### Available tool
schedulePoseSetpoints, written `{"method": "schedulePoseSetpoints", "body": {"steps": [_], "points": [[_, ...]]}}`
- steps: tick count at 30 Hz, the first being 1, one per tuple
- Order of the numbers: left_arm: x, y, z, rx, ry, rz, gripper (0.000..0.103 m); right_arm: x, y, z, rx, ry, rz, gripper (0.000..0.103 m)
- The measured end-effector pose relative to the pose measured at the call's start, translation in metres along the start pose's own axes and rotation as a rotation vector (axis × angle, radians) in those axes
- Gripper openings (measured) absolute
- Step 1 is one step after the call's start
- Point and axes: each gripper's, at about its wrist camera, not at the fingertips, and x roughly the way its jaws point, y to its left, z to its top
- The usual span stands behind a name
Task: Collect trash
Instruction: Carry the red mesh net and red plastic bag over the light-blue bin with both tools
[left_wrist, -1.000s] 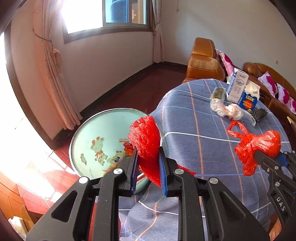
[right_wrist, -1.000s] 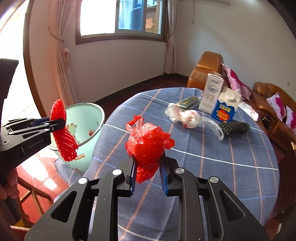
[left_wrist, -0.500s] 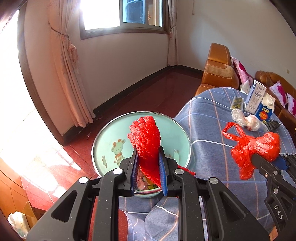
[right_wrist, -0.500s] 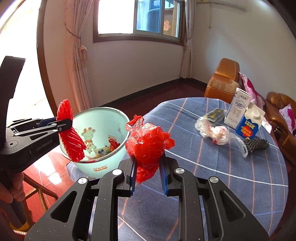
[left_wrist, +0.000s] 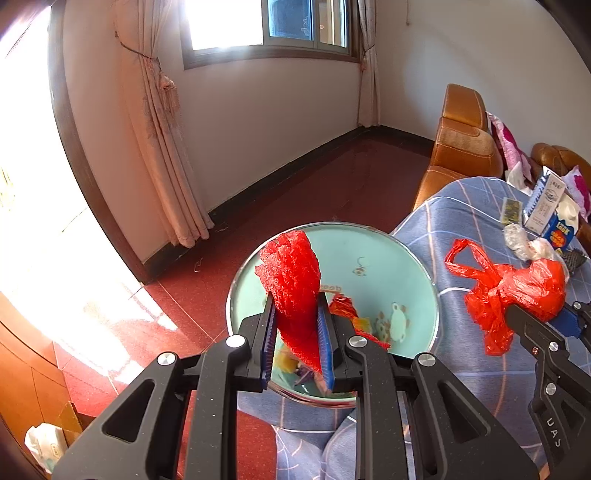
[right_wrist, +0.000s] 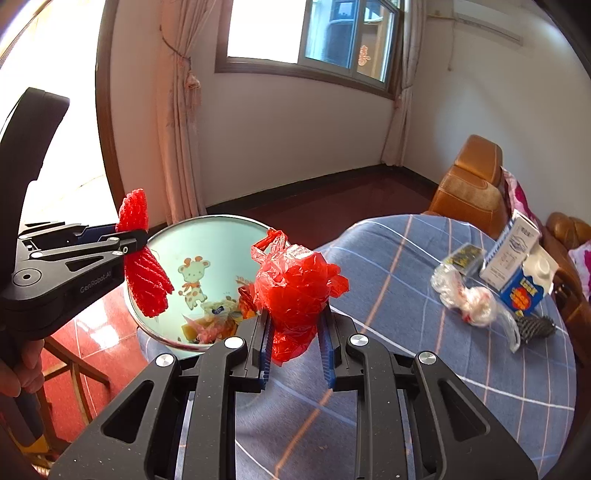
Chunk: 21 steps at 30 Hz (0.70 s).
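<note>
Left gripper (left_wrist: 295, 332): jaws pinch a red foam net (left_wrist: 293, 273) between the blue pads. The net stands up out of the jaws and fans wide at the top. In the left wrist view it hangs over the open mouth of the bin (left_wrist: 424, 269); in the right wrist view it sits at the bin's left rim. A hand (right_wrist: 22, 365) grips the handle of this tool at the lower left of the right wrist view.

Right gripper (right_wrist: 295, 332): jaws pinch a crumpled red bag (right_wrist: 295, 284), whose loose handles (right_wrist: 271, 238) stick up at the far side. The bag is held above the table (right_wrist: 424, 387) edge, just beside the bin's right rim and not over its mouth.

Bin: pale green, round, cartoon animals printed on the inner wall. It stands on the red floor against the table edge. Scraps of wrapper (right_wrist: 210, 325), red, yellow and pink, lie at the bottom.

Table: covered by a blue check cloth. On its far side, well apart from both tools, lie a knotted clear bag (right_wrist: 469, 299), a dark mesh piece (right_wrist: 535, 326), a small dark packet (right_wrist: 463, 256), a white carton (right_wrist: 511, 251) and a blue carton (right_wrist: 528, 286), the two cartons touching.

Beyond: an orange sofa (right_wrist: 469, 184), a curtain (right_wrist: 177, 122), a window (right_wrist: 314, 33).
</note>
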Motion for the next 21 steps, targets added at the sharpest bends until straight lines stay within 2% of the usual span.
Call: {"method": "schedulePoseSetpoints", "body": {"steps": [8,21], "points": [[0.02,0.015,0.01,0.009,0.019,0.031,0.02,0.03,0.018,0.01,-0.074,0.022,-0.002,0.023],[0.052,0.018,0.016,0.018,0.064,0.043,0.02,0.07,0.03,0.021,-0.12,0.074,0.006,0.023]]}}
